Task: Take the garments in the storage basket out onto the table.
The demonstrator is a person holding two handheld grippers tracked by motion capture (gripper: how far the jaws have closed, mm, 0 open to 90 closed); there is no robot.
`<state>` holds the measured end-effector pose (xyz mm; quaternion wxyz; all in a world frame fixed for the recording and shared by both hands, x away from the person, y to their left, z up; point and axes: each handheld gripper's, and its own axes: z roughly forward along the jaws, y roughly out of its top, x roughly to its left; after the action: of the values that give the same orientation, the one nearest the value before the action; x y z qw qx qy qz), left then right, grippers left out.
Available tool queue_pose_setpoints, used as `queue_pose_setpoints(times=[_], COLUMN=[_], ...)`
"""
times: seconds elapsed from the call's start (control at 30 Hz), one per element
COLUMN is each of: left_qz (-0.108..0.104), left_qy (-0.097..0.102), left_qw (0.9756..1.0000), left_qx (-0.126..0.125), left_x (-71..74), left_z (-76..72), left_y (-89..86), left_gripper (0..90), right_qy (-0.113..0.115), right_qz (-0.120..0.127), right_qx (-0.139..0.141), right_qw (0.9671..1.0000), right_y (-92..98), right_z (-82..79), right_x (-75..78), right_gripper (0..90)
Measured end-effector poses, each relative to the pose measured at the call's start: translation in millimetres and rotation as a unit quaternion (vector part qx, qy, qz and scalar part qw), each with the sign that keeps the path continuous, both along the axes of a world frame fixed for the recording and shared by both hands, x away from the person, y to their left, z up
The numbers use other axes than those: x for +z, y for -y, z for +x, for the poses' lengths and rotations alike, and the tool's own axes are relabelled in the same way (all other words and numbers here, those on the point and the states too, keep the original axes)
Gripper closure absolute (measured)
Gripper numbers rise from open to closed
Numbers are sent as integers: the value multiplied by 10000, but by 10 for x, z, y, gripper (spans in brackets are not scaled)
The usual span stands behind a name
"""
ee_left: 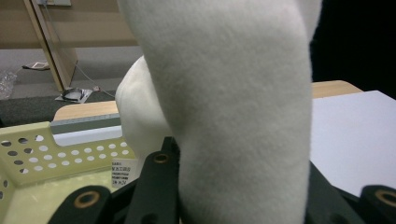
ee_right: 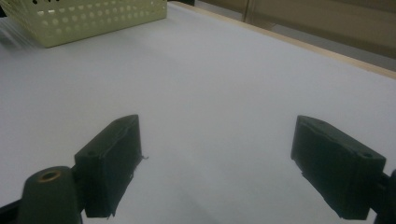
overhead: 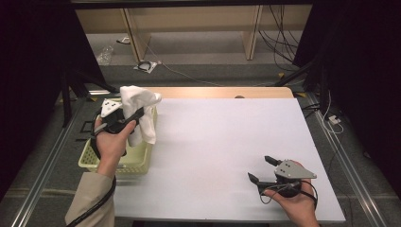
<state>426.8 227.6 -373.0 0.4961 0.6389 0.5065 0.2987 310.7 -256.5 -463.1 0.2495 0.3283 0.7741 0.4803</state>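
Observation:
A white cloth (overhead: 140,109) hangs bunched above the pale yellow perforated basket (overhead: 135,161) at the table's left edge. My left gripper (overhead: 134,115) is shut on the cloth and holds it up over the basket. In the left gripper view the cloth (ee_left: 233,107) rises thick between the black jaws, with the basket (ee_left: 51,154) below at the left. At the table's front right my right gripper (overhead: 262,169) rests low over the white surface, open, with nothing between its jaws. The right gripper view has its two black pads (ee_right: 112,158) spread wide over bare table, the basket (ee_right: 93,18) far off.
The white table top (overhead: 222,142) has a wooden strip (overhead: 227,92) along its far edge. Beyond it lie grey floor, wooden furniture legs (overhead: 250,33) and loose cables (overhead: 279,33). A label (ee_left: 123,172) is stuck inside the basket.

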Motion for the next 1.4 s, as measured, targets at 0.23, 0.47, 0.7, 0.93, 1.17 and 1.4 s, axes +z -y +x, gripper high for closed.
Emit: queue_pose_setpoints(times=[0.23,0.47,0.7,0.93,1.17,1.4], left_qz=[-1,-71,-71,-113,-79,-57], left_qy=[30,47,80,95,102,98], left_qw=[10000,9999,9999,9997,9995,9993], left_qx=[-28,-98,-135,-215,-304,-365], left_x=[11,21,37,51,58,61], left_z=[-11,-21,-37,-55,-71,-84], left_y=[17,45,80,118,175,217], left_gripper=[707,707,707,707,707,707], right_qy=[7,-9,-27,7,-11,-5], right_qz=[2,-24,-20,3,-18,-20], right_qx=[1,-10,-18,-8,-13,-21], right_qw=[10000,10000,10000,10000,10000,10000], right_y=[1,4,6,4,7,10], right_z=[-1,-4,-3,-4,-4,-3], right_x=[1,3,3,4,4,4], right_gripper=[170,170,169,168,167,167])
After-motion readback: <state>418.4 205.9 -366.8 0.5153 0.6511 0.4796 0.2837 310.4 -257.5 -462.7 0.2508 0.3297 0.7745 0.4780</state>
